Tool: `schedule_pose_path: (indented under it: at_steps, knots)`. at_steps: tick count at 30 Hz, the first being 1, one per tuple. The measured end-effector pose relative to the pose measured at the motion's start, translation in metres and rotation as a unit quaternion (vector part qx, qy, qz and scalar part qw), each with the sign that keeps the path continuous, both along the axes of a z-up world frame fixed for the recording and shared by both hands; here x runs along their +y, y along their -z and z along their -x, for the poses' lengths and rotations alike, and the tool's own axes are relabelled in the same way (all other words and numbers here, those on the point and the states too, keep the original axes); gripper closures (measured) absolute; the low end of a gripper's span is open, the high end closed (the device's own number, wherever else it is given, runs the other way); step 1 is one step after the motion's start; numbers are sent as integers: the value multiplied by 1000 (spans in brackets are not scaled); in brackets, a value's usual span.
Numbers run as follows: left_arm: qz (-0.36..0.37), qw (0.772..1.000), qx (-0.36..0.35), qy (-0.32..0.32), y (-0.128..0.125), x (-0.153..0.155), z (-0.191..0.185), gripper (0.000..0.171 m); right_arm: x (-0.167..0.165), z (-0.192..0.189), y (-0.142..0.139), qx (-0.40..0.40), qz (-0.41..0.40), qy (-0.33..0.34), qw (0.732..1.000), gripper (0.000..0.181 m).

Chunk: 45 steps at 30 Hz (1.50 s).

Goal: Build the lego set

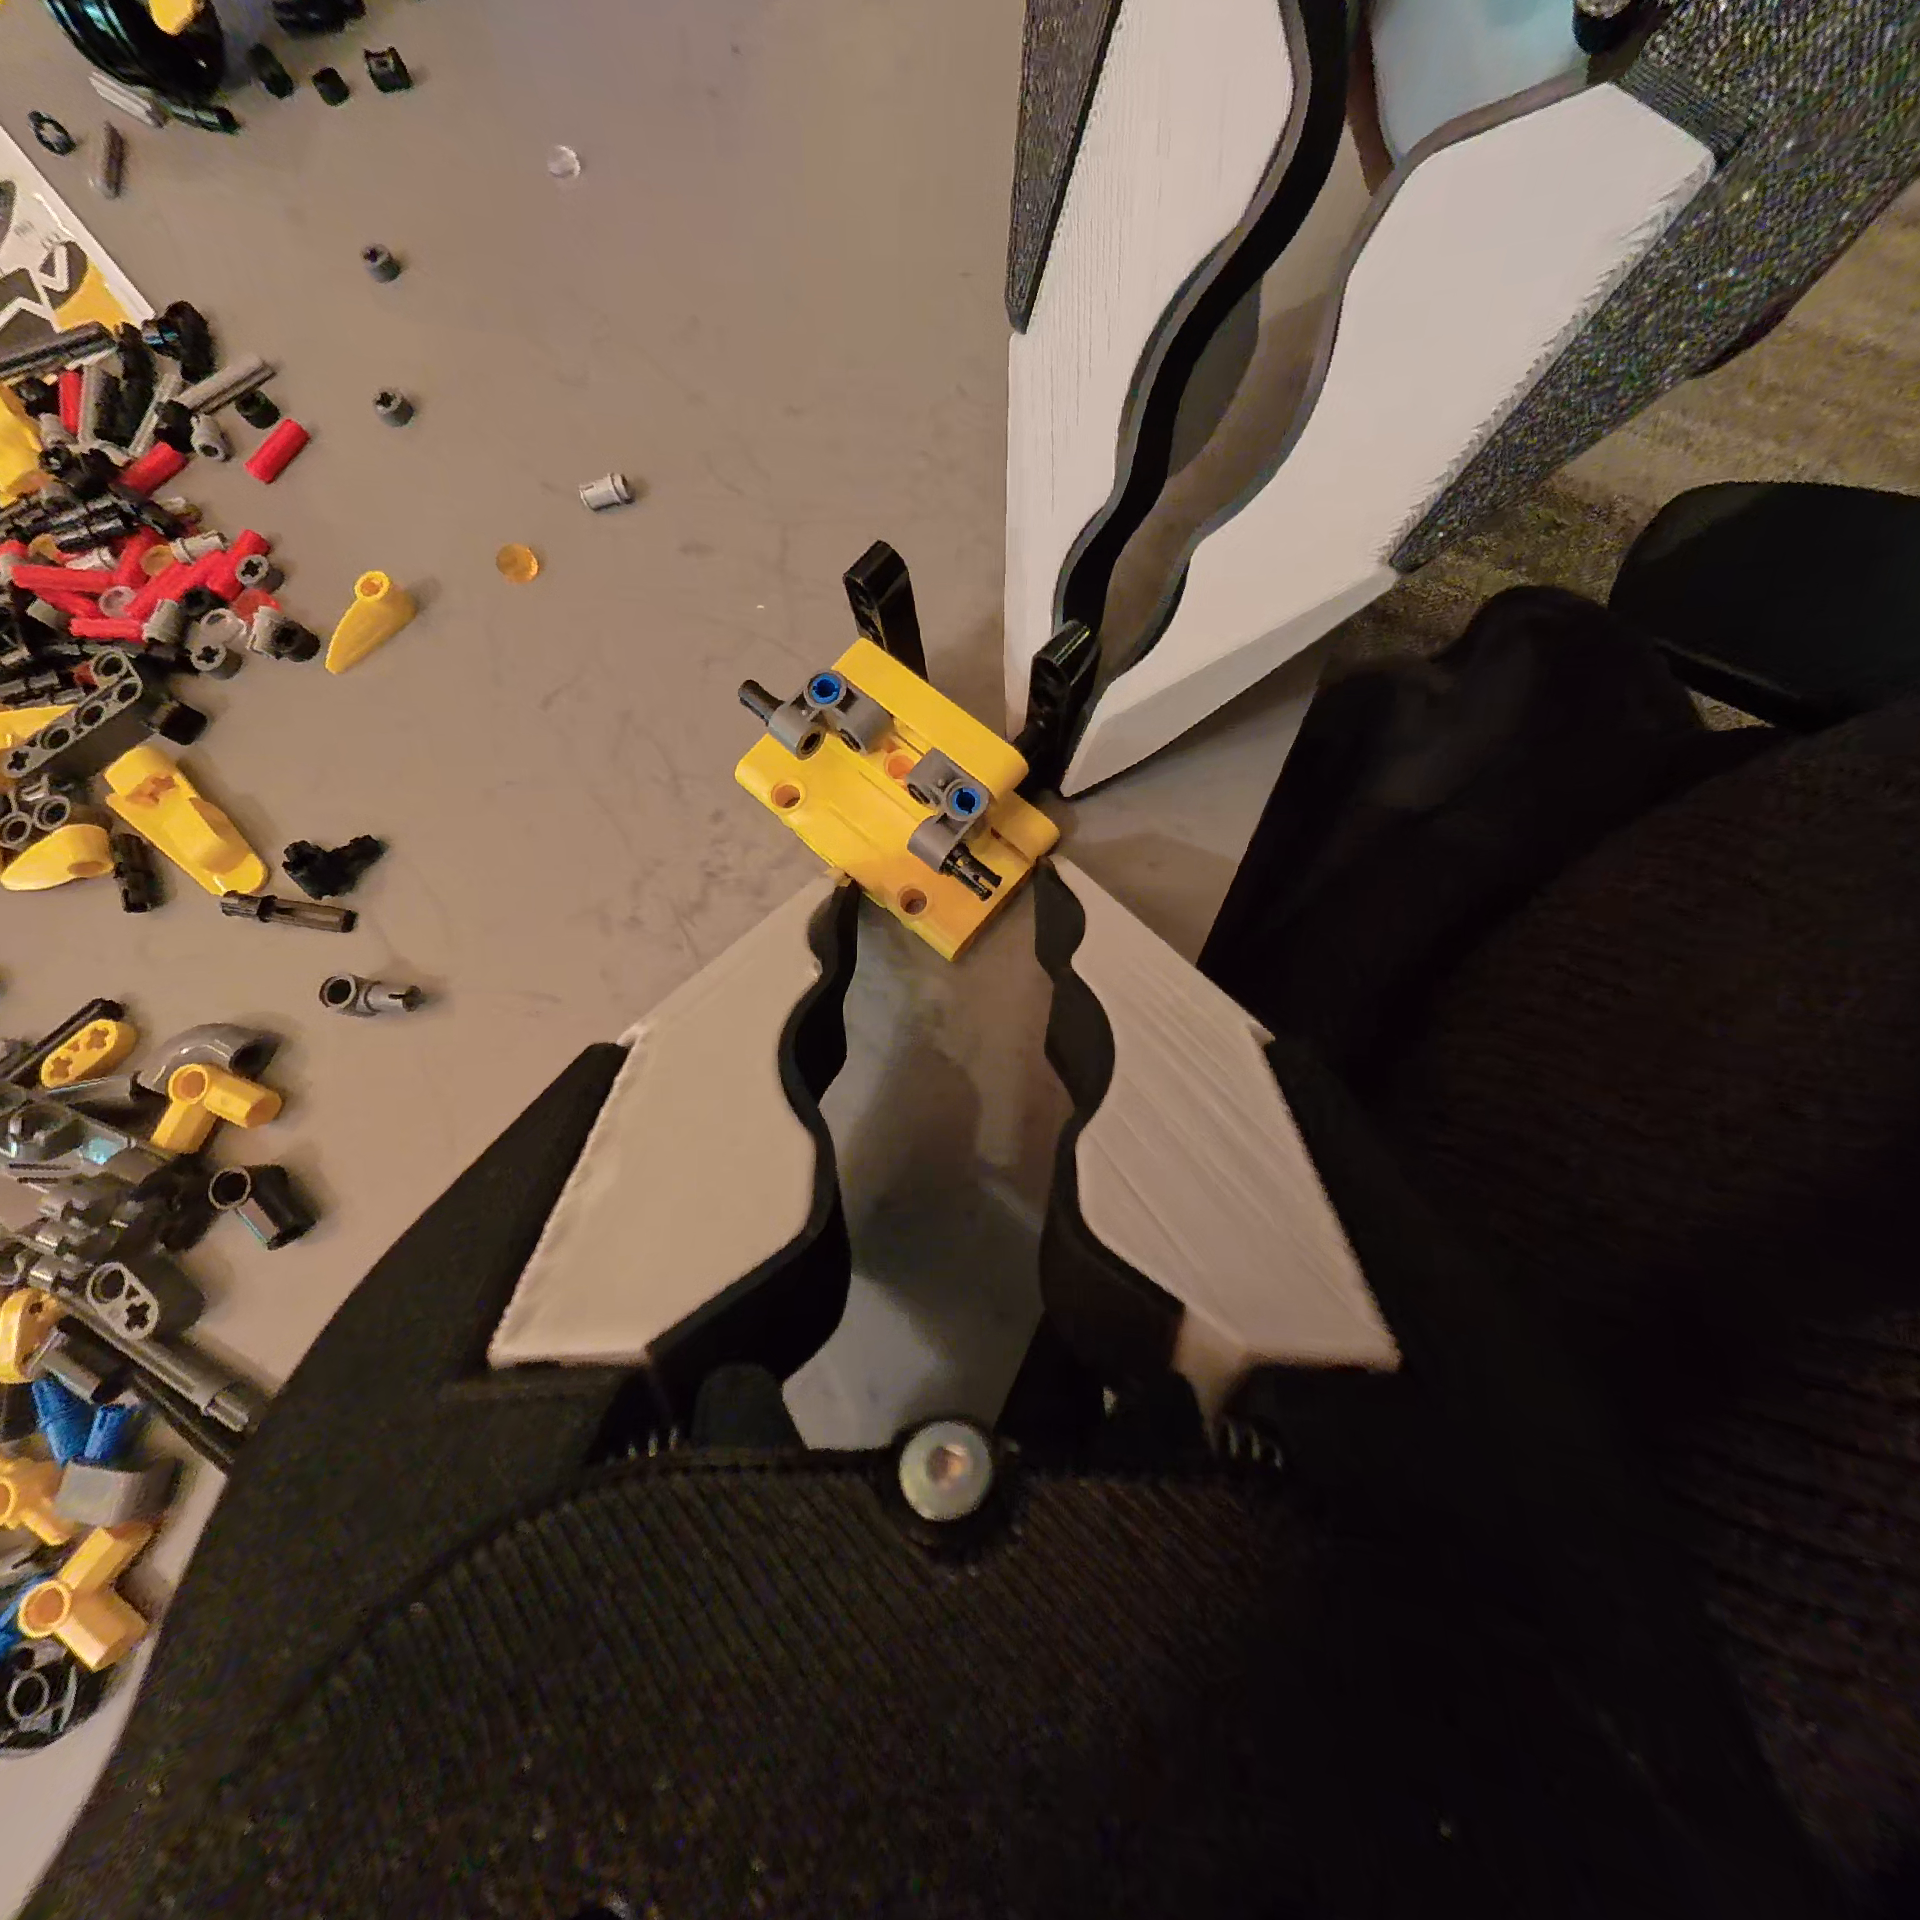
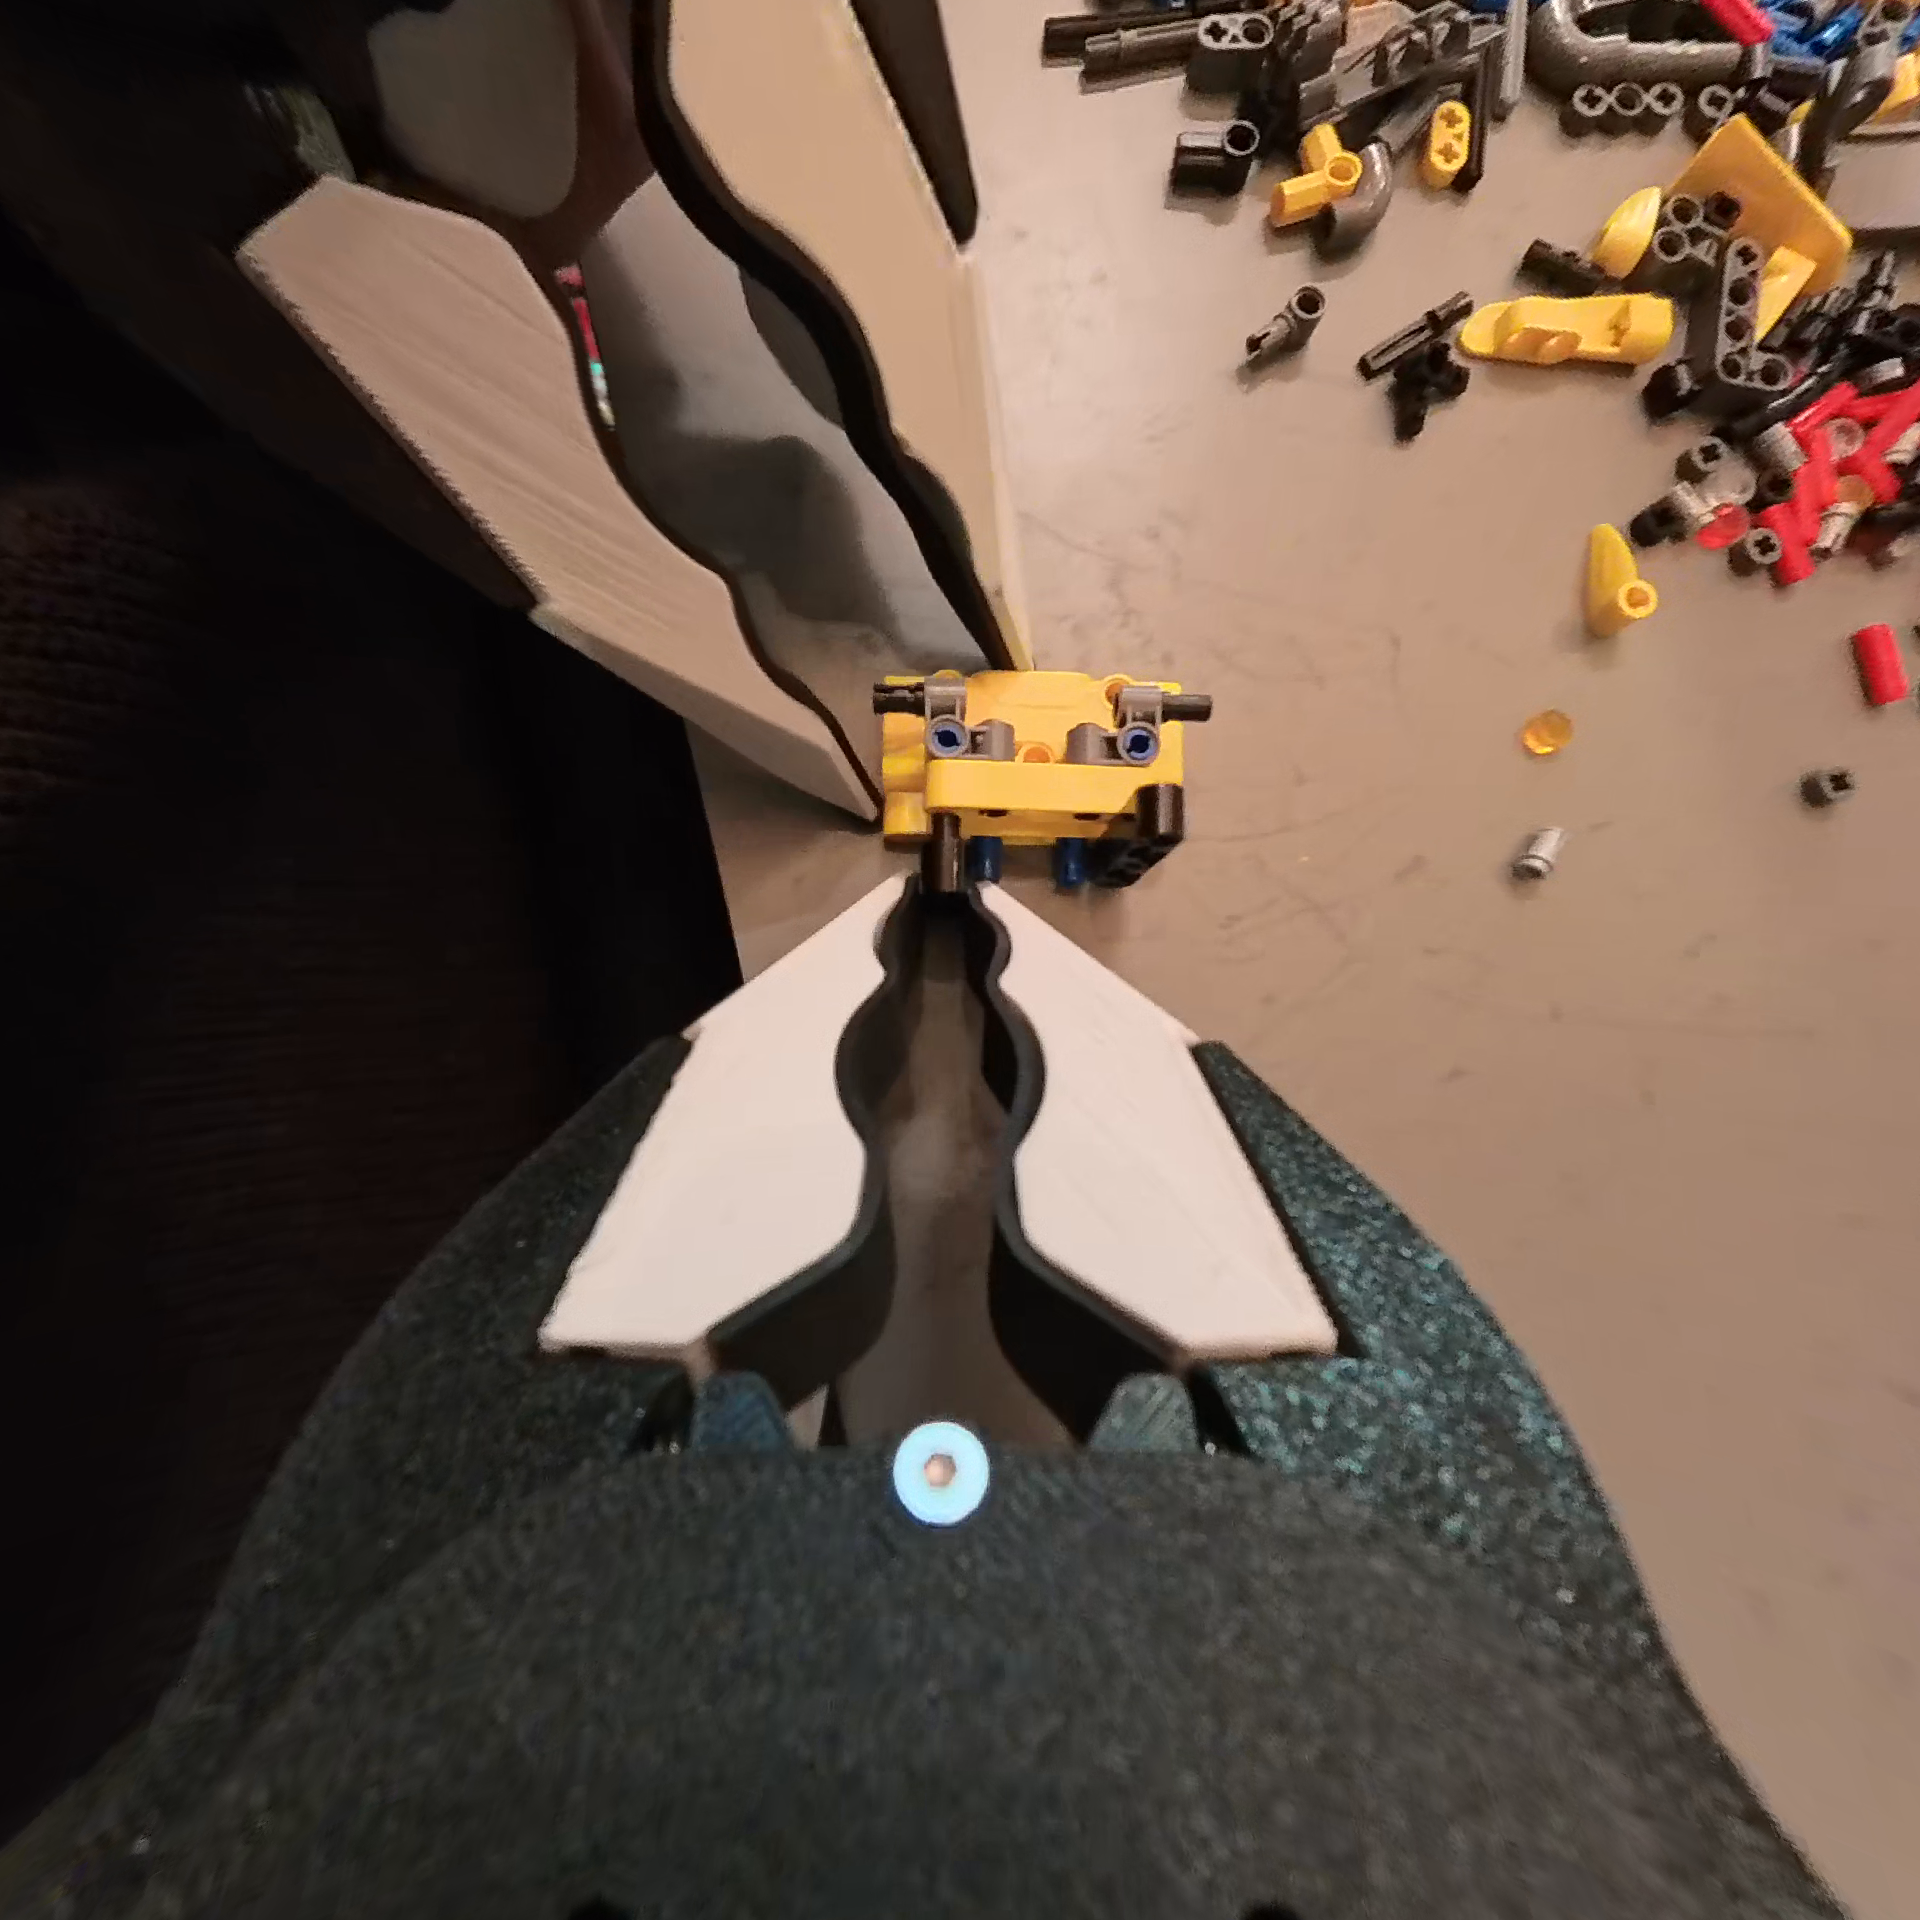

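A small yellow brick assembly (image 1: 894,800) with grey connectors, blue pins and black beams is held just above the grey table (image 1: 727,364). My left gripper (image 1: 943,883) is shut on its near yellow end. My right gripper comes in from the top of the left wrist view, and its white fingers (image 1: 1195,623) pinch a black beam (image 1: 1062,670) on the assembly's far side. In the right wrist view my right gripper (image 2: 943,888) is shut on that black beam (image 2: 948,857) under the yellow assembly (image 2: 1029,774). The left gripper's fingers (image 2: 675,582) reach it from the upper left.
A heap of loose red, yellow, black and grey parts (image 1: 114,623) lies on the left of the table; it also shows in the right wrist view (image 2: 1714,260). An orange round stud (image 1: 516,562) and a grey bush (image 1: 605,490) lie closer. A person's dark clothing (image 1: 1558,935) is at the table edge. My two grippers' fingertips are within a few centimetres of each other. The grey bush (image 1: 605,490) is about equally far from each gripper, around 11 cm. It turns up in the right wrist view (image 2: 1544,853) as well.
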<state>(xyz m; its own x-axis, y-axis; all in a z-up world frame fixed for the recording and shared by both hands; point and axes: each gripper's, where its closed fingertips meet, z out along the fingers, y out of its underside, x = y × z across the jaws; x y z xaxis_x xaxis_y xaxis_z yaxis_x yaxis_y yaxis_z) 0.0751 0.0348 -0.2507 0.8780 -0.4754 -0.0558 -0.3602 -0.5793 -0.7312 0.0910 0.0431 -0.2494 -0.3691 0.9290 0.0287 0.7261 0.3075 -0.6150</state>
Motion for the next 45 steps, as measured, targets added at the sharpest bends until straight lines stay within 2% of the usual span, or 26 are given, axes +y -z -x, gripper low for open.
schedule_pose_path:
  at_steps: [6, 10, 14, 16, 21, 24, 26, 30, 37, 40, 45]
  knots:
    - [12, 998, 58, 1, 0, -2, 2, 139, 0, -1, 0, -33, -2, 1, 999, 175]
    - [20, 998, 57, 3, 0, -1, 2, 139, 0, -1, 0, -40, 5, 0, 999, 175]
    - [20, 1000, 5, 4, 0, -1, 1, 136, 1, 0, 0, -16, 28, 4, 999, 175]
    - [31, 999, -41, 12, -1, -3, -4, 120, 1, 0, 0, -7, 28, 7, 1000, 175]
    - [52, 989, -140, 13, -9, -4, -10, 110, 1, 0, 0, 1, 33, 13, 999, 175]
    - [65, 977, -202, -9, -13, 0, -9, 111, 1, 0, 0, 1, 33, 14, 999, 175]
    - [72, 969, -235, -29, -15, 4, -5, 121, 1, 0, 0, 0, 29, 13, 999, 175]
    - [82, 964, -250, -45, -15, 9, -2, 128, 1, 0, 0, 0, 32, 16, 999, 175]
    - [98, 942, -316, -54, -20, 12, 0, 127, 1, 0, 0, -4, 34, 22, 999, 175]
    - [100, 943, -310, -64, -17, 13, 3, 135, 1, 1, 0, -6, 34, 26, 999, 175]
    - [102, 944, -307, -67, -17, 13, 3, 135, 2, 1, 0, -10, 32, 31, 999, 174]
